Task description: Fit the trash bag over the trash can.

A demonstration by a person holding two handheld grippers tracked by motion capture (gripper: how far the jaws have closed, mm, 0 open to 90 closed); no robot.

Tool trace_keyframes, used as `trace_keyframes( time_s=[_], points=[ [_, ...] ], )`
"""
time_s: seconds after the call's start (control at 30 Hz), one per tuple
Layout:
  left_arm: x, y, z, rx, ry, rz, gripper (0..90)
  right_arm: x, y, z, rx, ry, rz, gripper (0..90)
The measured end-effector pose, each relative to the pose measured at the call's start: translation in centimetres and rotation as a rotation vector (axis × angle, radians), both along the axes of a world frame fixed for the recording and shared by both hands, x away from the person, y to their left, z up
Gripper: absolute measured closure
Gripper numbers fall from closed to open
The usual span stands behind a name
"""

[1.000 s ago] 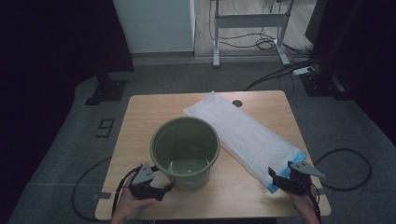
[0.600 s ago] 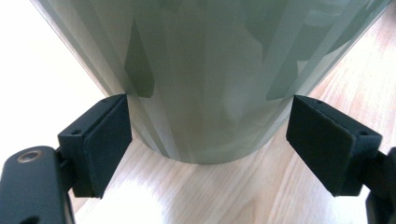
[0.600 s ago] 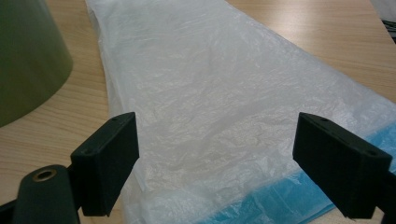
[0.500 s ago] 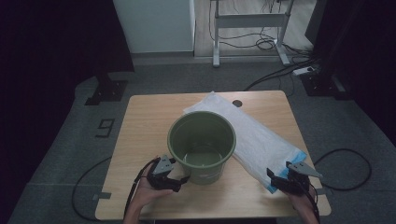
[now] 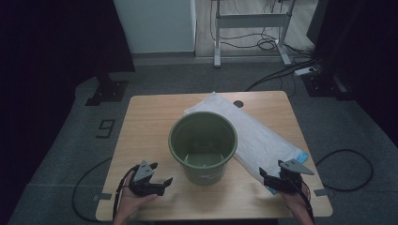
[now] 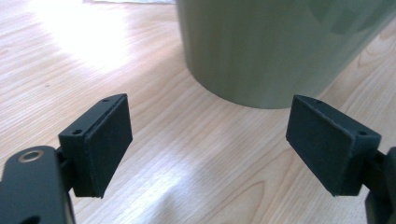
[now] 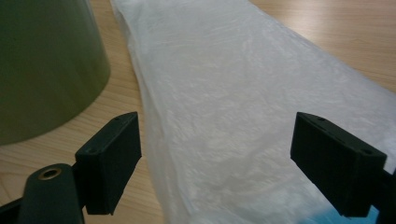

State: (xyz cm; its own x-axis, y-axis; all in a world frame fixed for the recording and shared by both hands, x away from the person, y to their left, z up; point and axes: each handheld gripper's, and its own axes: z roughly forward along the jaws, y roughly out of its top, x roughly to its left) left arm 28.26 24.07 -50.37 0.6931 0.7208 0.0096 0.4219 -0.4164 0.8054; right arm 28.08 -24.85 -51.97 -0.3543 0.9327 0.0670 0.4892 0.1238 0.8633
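Observation:
An empty olive-green bucket (image 5: 202, 140) stands upright at the middle of the wooden table (image 5: 145, 126). A flat white plastic bag (image 5: 263, 140) with a blue end lies diagonally to its right, close against the bucket's base. My left gripper (image 5: 164, 184) rests near the front edge, left of the bucket and apart from it, jaws open. In the left gripper view, the left gripper (image 6: 215, 140) faces the bucket wall (image 6: 280, 46). My right gripper (image 5: 265, 180) is open at the bag's near end. In the right gripper view, the right gripper (image 7: 219, 158) straddles the bag (image 7: 243, 93), with the bucket (image 7: 42, 70) at the left.
A small dark round spot (image 5: 238, 103) sits near the table's far edge. Beyond the table are a desk frame (image 5: 248, 23) and floor cables (image 5: 277, 77). A cable (image 5: 347, 159) loops on the floor at the right.
The bucket slid right toward the bag with the left gripper alongside it. The left gripper has since drawn back to the left. The right gripper has barely moved.

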Motion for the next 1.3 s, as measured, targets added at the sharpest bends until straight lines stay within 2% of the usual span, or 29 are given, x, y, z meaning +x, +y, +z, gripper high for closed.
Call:
trace_keyframes(
  time_s=[0.23,0.27,0.37,0.4,0.47,0.53,0.57,0.63,0.67,0.83,0.87,0.9,1.0,1.03,1.07,1.13,1.23,1.3],
  points=[
    [0.3,1.5,-0.4,-0.001,0.006,0.052,14.7,1.6,2.5,-0.5,-0.033,0.050,-0.003,16.4],
    [0.3,1.7,-0.5,-0.004,-0.002,0.064,16.0,2.8,3.5,-0.9,-0.031,0.077,-0.002,17.5],
    [0.4,2.0,-0.6,-0.003,0.002,0.068,15.9,4.2,4.9,-1.4,-0.046,0.111,-0.017,18.9],
    [0.4,2.1,-0.7,-0.006,0.005,0.067,15.9,4.2,4.9,-1.4,-0.046,0.111,-0.017,18.9],
    [0.6,2.3,-0.8,0.005,0.024,0.070,15.7,5.8,6.4,-1.8,-0.098,0.148,-0.007,20.5],
    [0.7,2.5,-0.9,0.007,0.033,0.074,15.7,6.1,6.6,-1.9,-0.102,0.156,-0.004,21.5],
    [0.8,2.7,-1.0,0.005,0.045,0.083,15.7,6.8,7.1,-2.4,-0.118,0.173,-0.015,24.2],
    [0.8,2.7,-1.1,0.002,0.051,0.086,15.7,7.0,7.2,-2.5,-0.126,0.175,-0.016,25.8],
    [0.8,2.8,-1.3,0.004,0.056,0.089,15.7,7.3,7.1,-2.7,-0.152,0.171,-0.040,30.7],
    [0.9,3.0,-1.5,0.003,0.069,0.100,15.7,7.3,6.5,-3.1,-0.135,0.173,-0.034,38.1],
    [0.9,3.0,-1.6,0.002,0.072,0.103,15.7,7.2,6.3,-3.1,-0.128,0.167,-0.035,42.6],
    [0.9,3.0,-1.6,-0.006,0.081,0.106,15.7,6.9,5.8,-3.1,-0.125,0.158,-0.069,57.0],
    [1.0,3.1,-1.7,-0.008,0.089,0.116,15.8,6.3,4.7,-3.1,-0.120,0.153,-0.109,68.7],
    [1.0,3.1,-1.7,-0.008,0.089,0.116,15.8,6.3,4.7,-3.1,-0.120,0.153,-0.109,68.7],
    [1.0,3.2,-1.8,-0.005,0.095,0.122,15.9,5.5,3.6,-3.1,-0.112,0.152,-0.140,72.4],
    [1.1,3.2,-1.9,-0.004,0.098,0.124,16.0,5.2,3.2,-3.2,-0.110,0.148,-0.148,72.8],
    [1.2,3.1,-2.0,-0.002,0.105,0.132,16.4,2.8,1.0,-3.1,-0.108,0.162,-0.171,74.7],
    [1.2,3.1,-2.0,-0.001,0.107,0.131,16.4,2.4,0.8,-3.1,-0.110,0.161,-0.174,74.9]
  ],
)
